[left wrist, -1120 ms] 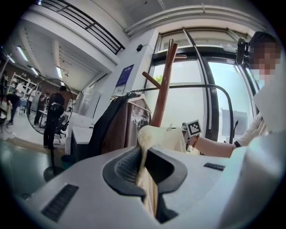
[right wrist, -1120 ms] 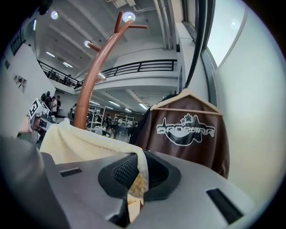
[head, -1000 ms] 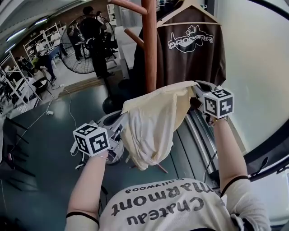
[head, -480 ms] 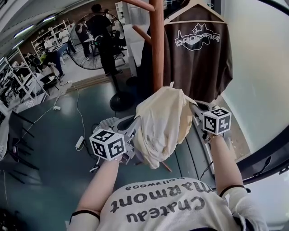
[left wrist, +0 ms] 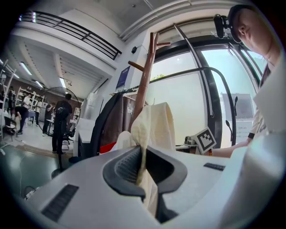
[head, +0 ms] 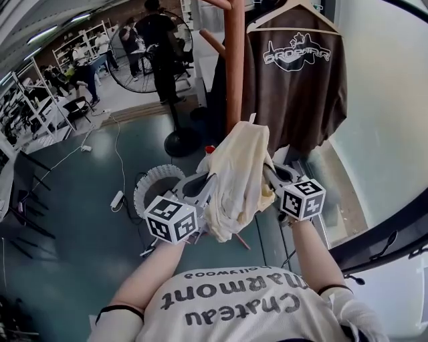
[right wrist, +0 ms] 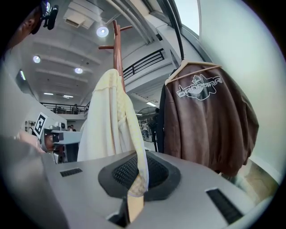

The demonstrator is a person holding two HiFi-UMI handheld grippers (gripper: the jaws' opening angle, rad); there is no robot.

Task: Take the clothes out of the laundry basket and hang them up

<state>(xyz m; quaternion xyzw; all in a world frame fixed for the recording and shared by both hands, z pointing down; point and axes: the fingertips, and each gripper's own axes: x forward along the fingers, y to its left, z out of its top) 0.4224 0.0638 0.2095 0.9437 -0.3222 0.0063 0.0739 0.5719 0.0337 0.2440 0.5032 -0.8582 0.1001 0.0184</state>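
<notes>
- The person's white printed T-shirt (head: 234, 310) fills the bottom of the head view, with both bare forearms reaching forward from it.
- The left hand-held gripper (head: 208, 186) is clenched on a fold of the cream garment (head: 237, 180); its own view shows the cloth pinched between the ribbed pads.
- The right hand-held gripper (head: 269, 175) is likewise clamped on the garment's other side, a patterned hem caught between its pads.
- The cream garment hangs bunched between the two, held up off the floor, just in front of the coat stand.
- A white ribbed laundry basket (head: 155, 182) stands on the dark green floor (head: 80, 220), below and left of the left hand-held gripper.
- The wooden coat stand (head: 234, 73) rises behind the garment.
- A brown jacket (head: 297, 87) with a white logo hangs on a wooden hanger (head: 294, 8) right of the pole.
- Farther off, a large standing fan (head: 137, 63) and several people.
</notes>
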